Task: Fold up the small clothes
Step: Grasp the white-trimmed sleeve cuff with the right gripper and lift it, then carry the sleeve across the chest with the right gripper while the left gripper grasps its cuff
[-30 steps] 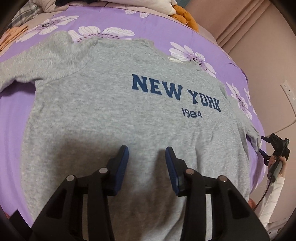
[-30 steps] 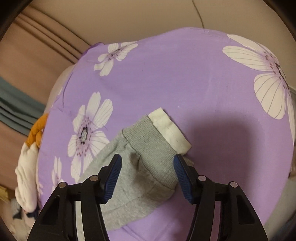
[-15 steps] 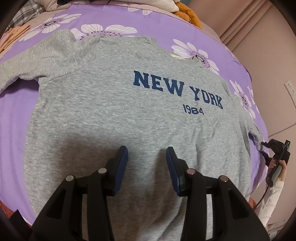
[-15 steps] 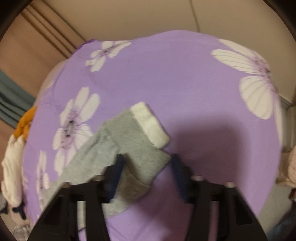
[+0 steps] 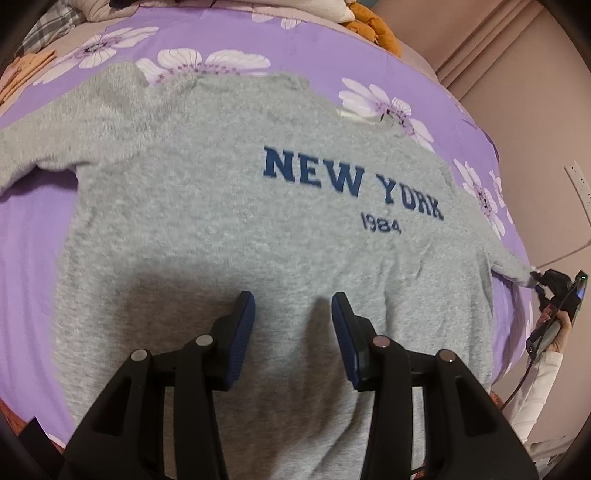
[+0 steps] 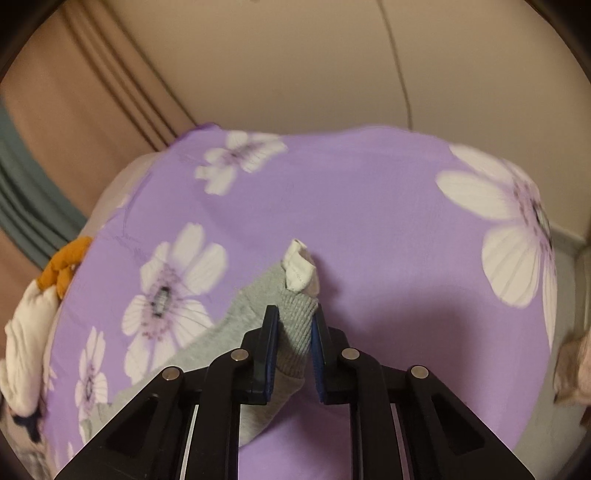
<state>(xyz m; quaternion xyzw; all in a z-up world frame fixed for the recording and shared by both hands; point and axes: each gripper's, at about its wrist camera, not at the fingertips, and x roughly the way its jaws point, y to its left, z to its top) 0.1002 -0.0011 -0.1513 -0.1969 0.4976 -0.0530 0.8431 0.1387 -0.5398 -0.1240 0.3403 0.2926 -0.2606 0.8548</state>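
Note:
A grey sweatshirt [image 5: 229,206] with blue "NEW YORK 1984" print lies flat, front up, on a purple flowered bedspread [image 5: 303,55]. My left gripper [image 5: 293,306] is open and empty, hovering over the lower middle of the shirt body. My right gripper [image 6: 293,317] is shut on the ribbed grey cuff of the shirt's right sleeve [image 6: 295,317], whose white lining end [image 6: 299,267] sticks up past the fingertips. The right gripper also shows in the left wrist view [image 5: 546,284] at the sleeve end, far right.
Pillows and an orange plush [image 5: 373,26] lie at the bed's head. A wall with a cord [image 6: 399,74] and curtains [image 6: 92,96] stand beyond the bed edge. The left sleeve [image 5: 48,133] stretches out to the left.
My right gripper closed on the sleeve cuff and raised it off the bedspread. My left gripper stayed open over the shirt, shifting slightly.

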